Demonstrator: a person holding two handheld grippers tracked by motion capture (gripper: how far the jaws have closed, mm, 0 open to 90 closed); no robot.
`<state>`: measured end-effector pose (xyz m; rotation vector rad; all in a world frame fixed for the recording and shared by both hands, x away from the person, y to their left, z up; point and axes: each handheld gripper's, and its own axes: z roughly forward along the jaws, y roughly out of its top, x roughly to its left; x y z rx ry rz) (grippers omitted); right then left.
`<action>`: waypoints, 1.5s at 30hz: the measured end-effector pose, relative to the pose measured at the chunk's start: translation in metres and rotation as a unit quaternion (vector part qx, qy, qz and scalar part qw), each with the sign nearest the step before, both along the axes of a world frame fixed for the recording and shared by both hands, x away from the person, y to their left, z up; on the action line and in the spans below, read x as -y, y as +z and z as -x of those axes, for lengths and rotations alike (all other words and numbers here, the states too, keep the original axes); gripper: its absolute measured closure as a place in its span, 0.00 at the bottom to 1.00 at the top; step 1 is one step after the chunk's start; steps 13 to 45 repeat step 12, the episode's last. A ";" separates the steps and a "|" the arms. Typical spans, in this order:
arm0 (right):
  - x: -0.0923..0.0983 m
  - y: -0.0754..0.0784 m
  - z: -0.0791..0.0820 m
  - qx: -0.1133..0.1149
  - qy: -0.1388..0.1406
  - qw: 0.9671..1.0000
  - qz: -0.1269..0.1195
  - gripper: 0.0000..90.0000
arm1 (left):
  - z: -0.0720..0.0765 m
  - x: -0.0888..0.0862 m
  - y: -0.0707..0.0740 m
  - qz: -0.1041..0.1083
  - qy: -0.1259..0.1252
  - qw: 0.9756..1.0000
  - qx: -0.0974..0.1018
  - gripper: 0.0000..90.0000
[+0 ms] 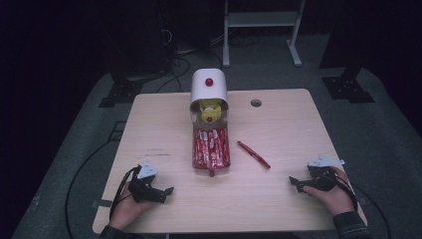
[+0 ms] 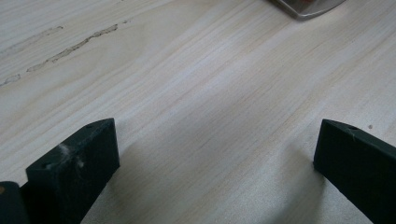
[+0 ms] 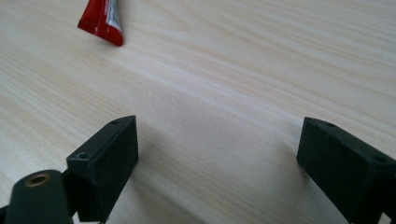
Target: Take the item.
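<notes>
Both grippers parked low on the table (image 1: 278,199), near edge, nothing in hand.

Left gripper (image 1: 168,190): jaws spread wide, bare wood between them in the left gripper view (image 2: 215,154). Corner of the clear drawer (image 2: 306,7) sits ahead and off to one side of it, well apart.

Right gripper (image 1: 293,182): jaws also wide apart, nothing between them (image 3: 217,149). The loose red sachet (image 1: 254,154) lies ahead of it, between this gripper and the drawer, not touching either. In the right gripper view its crimped end (image 3: 102,21) sits ahead of the jaw at the picture's left, outside the jaw gap.

Dispenser box (image 1: 209,89): white domed housing with a red knob on top, at the far side, well ahead of both grippers. Its clear drawer (image 1: 211,147) is pulled out toward the person and packed with red sachets in rows; there's a small red knob at its front edge. Upper compartment holds something yellow, can't tell what.

Progress, my read:
- Drawer open: done.
- One sachet out on the table, so either it's just been taken out or it's the last one to go in. Can't tell the direction from this.
- Nothing gripped, no approach lined up yet.

Left to do, most likely: right gripper closes on the loose sachet (nearest to it, the jaw gap needs shifting over it), then the drawer gets pushed shut by the front knob. Sachet is thin and flat on the wood, so the pinch needs to come low.
</notes>
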<state>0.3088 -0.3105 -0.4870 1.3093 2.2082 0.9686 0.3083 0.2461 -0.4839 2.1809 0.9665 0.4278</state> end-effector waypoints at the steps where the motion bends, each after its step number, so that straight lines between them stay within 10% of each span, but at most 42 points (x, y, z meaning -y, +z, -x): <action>1: 0.001 0.000 0.000 0.001 0.000 1.000 -0.001 0.13 | 0.000 0.000 0.000 0.000 0.000 1.000 0.000 0.00; 45: 0.001 0.000 0.001 0.001 -0.005 1.000 -0.001 0.13 | 0.000 0.000 0.000 0.000 -0.001 1.000 0.000 0.00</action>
